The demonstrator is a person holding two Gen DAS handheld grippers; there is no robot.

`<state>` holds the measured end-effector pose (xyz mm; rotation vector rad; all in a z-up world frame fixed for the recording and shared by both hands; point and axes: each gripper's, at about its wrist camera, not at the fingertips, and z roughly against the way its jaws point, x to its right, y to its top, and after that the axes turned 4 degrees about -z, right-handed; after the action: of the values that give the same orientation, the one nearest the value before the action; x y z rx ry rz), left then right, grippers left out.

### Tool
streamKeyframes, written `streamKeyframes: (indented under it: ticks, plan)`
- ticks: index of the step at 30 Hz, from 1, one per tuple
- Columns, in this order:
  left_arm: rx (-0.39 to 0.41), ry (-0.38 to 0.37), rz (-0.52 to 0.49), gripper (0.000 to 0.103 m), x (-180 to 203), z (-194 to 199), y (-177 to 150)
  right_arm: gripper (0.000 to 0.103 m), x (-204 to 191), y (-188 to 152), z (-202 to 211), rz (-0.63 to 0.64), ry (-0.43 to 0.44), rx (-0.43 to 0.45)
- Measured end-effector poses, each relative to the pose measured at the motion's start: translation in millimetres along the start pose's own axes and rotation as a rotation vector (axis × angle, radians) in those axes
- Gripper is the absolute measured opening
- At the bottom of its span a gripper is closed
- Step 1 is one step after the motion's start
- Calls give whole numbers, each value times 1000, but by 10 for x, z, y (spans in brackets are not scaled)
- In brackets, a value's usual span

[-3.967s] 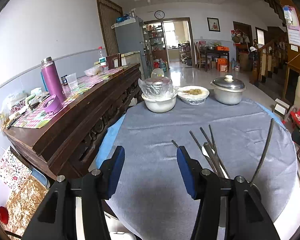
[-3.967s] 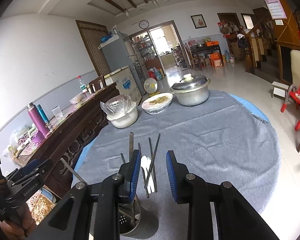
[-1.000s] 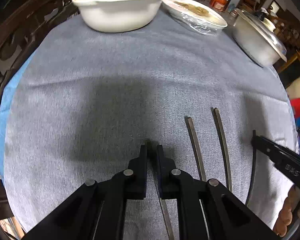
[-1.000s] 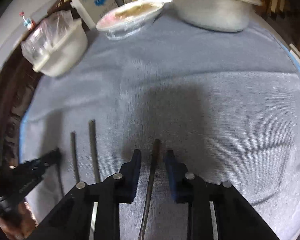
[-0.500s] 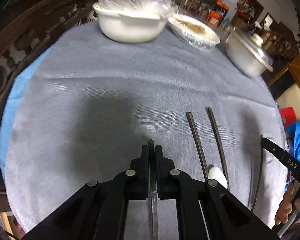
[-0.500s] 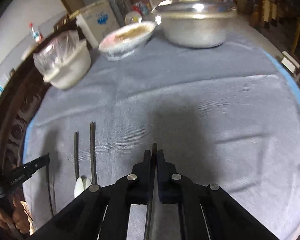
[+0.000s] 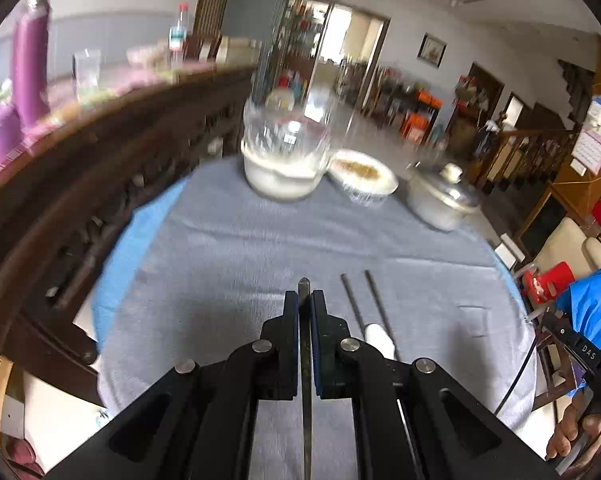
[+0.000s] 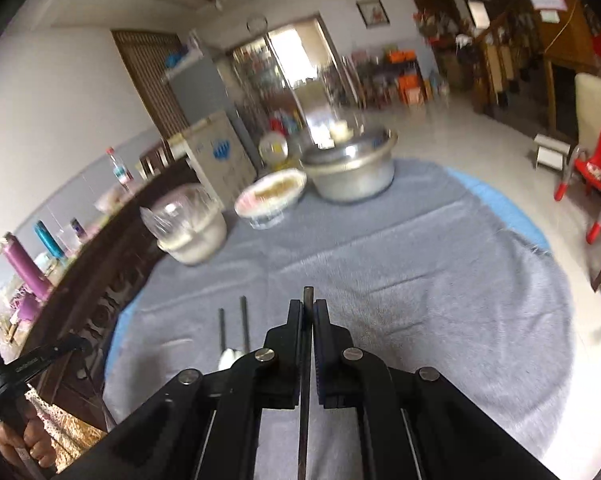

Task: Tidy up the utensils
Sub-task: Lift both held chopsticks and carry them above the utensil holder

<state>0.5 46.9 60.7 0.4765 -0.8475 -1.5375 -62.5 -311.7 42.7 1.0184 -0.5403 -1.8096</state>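
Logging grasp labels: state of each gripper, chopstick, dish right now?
left gripper: shut on a chopstick
right gripper: shut on another chopstick
chopstick pair: lying on cloth
white spoon: on cloth
metal pot: lidded
white bowl: plastic-covered

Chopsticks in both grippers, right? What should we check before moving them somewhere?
1. Left gripper shut on a chopstick: ok, tip pokes out past the fingers.
2. Right gripper shut on a chopstick: ok, held the same way.
3. Both chopsticks lifted off the grey cloth: cannot tell, the views are tilted and blurred.
4. Utensils left on the cloth: not ok, two dark chopsticks and a white spoon lie there.
5. Holder to drop them into: cannot tell, none shows in either view.
6. White bowl, dish and metal pot out of the way: ok, they sit at the far edge.
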Motion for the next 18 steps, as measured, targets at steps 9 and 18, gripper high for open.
streamKeyframes:
  ticks: [9, 18]
  plan:
    - [183, 14, -43, 5, 269, 824, -331, 5, -265, -303, 839, 59, -6, 215]
    - [256, -21, -9, 5, 380, 1211, -414, 5, -442, -413, 1305, 109, 16, 316]
